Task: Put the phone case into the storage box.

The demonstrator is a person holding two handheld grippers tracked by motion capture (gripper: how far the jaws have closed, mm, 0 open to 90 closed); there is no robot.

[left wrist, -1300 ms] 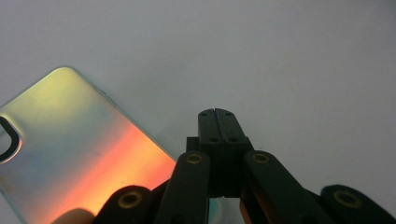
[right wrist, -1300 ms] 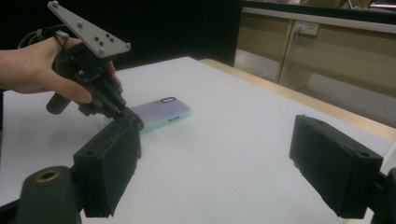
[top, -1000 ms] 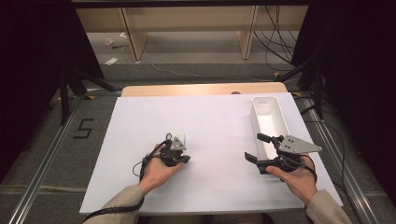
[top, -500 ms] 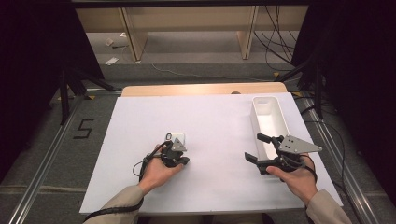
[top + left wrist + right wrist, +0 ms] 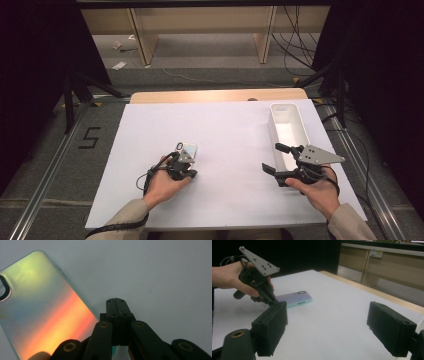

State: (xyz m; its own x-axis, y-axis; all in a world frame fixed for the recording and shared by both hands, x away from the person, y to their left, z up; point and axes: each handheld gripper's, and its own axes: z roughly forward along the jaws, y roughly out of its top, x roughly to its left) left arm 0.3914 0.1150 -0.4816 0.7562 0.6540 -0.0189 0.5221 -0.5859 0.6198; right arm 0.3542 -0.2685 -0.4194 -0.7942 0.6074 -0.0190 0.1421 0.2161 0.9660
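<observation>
Left gripper [image 5: 186,167] is closed tight with nothing between its jaws, tips resting just beside the near corner of the phone [image 5: 187,150]; in the left gripper view the two jaws meet flat against each other over bare surface, touching or nearly touching the case edge (contact cannot be confirmed). Phone lies face down and flat on the white table sheet [image 5: 230,130], left of centre, its camera cut-out toward the far end. Its back has a glossy, iridescent finish running from green through orange-red, with a pale mint rim. Right gripper [image 5: 281,159] is held wide open and empty near the right edge of the sheet, just beside the near end of the white tray [image 5: 300,127], well apart from the phone. Risk assessment: a closed jaw pair pushing at one corner is likely to spin the phone rather than slide it straight, and the smooth case on the smooth sheet offers little resistance. A thin, flat body also gives little edge to grip, so a pinch attempt may slip off.
</observation>
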